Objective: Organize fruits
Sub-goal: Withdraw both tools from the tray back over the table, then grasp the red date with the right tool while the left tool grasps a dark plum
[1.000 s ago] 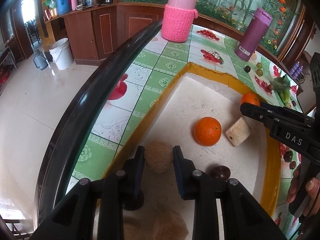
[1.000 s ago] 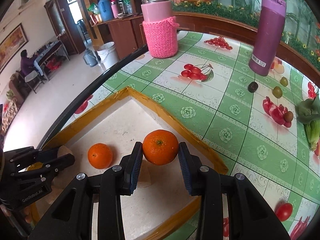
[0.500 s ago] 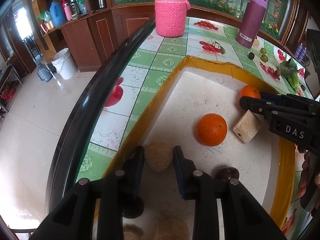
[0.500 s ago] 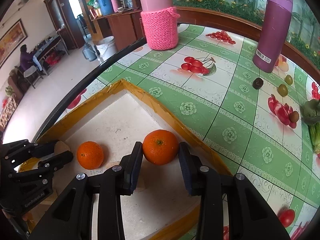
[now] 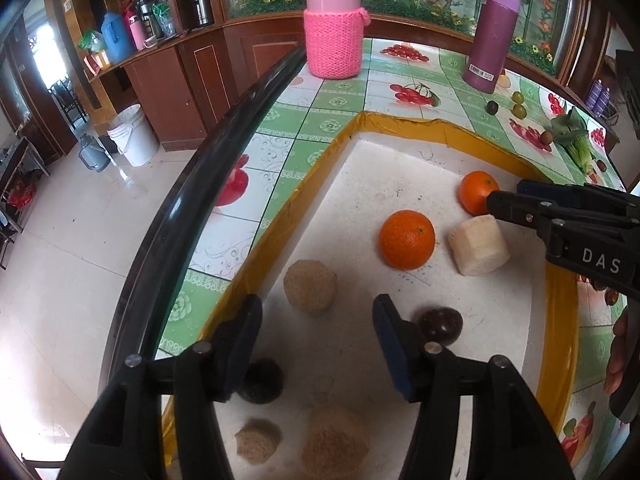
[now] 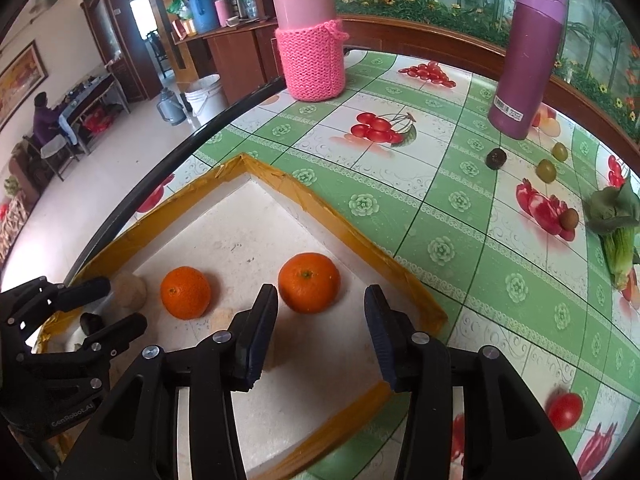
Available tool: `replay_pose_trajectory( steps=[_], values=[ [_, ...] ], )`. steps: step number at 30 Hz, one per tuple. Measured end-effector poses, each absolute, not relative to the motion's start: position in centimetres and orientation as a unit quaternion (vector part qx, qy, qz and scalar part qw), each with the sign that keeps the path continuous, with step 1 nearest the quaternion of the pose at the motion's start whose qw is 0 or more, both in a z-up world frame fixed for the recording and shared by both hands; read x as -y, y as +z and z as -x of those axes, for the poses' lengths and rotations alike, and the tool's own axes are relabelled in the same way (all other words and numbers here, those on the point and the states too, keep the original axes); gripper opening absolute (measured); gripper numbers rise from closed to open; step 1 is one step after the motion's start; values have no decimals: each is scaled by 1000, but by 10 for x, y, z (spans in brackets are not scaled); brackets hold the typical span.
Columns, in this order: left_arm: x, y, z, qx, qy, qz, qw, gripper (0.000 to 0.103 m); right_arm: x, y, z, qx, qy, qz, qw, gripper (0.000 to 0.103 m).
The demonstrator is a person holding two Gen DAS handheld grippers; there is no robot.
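Observation:
A white tray with a yellow taped rim (image 5: 400,124) (image 6: 360,236) holds the fruit. My left gripper (image 5: 316,312) (image 6: 116,306) is opening; a tan rough ball (image 5: 310,286) lies on the tray floor just ahead of its fingertips, untouched by the pads. The jaws of my right gripper (image 6: 320,300) are opening too, and an orange (image 6: 309,282) (image 5: 474,192) rests between the tips, free of both pads. A second orange (image 5: 406,240) (image 6: 185,292), a white chunk (image 5: 478,244) and a dark round fruit (image 5: 440,326) lie in the middle of the tray.
A flask in a pink knitted sleeve (image 5: 333,40) and a purple bottle (image 5: 490,36) stand at the back of the green fruit-print tablecloth. Small loose fruits (image 6: 546,170), a leafy vegetable (image 6: 616,220) and a tomato (image 6: 564,412) lie right of the tray. The table's black edge (image 5: 180,200) runs close on the left.
Both grippers' jaws have spread. The left one has let go of the tan ball, the right one of the orange; both fruits now sit on the tray floor.

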State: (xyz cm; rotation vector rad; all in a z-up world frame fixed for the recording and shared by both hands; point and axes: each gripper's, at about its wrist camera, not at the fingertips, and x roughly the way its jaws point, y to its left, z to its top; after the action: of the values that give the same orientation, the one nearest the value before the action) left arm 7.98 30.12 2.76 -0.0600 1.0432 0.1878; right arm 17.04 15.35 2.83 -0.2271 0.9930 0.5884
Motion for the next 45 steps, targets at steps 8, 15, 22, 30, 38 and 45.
replay_pose_trajectory(
  steps=[8, 15, 22, 30, 38, 45],
  values=[
    [-299, 45, -53, -469, 103, 26, 877, 89, -136, 51, -124, -445, 286, 105, 842, 64],
    [-300, 58, -26, -449, 109, 51, 885, 93, -116, 64, -89, -435, 291, 81, 848, 76],
    [-284, 68, -6, -433, 106, 47, 894, 95, -89, 56, -60, -454, 281, 63, 843, 77],
    [-254, 75, 7, -426, 88, 41, 900, 96, -38, 49, -33, -468, 247, 44, 847, 79],
    [-207, 83, 11, -422, 52, 26, 905, 97, 25, 50, -13, -470, 202, 24, 859, 79],
    [-163, 85, 10, -428, 17, 5, 903, 97, 81, 52, -18, -467, 159, -1, 870, 84]
  ],
)
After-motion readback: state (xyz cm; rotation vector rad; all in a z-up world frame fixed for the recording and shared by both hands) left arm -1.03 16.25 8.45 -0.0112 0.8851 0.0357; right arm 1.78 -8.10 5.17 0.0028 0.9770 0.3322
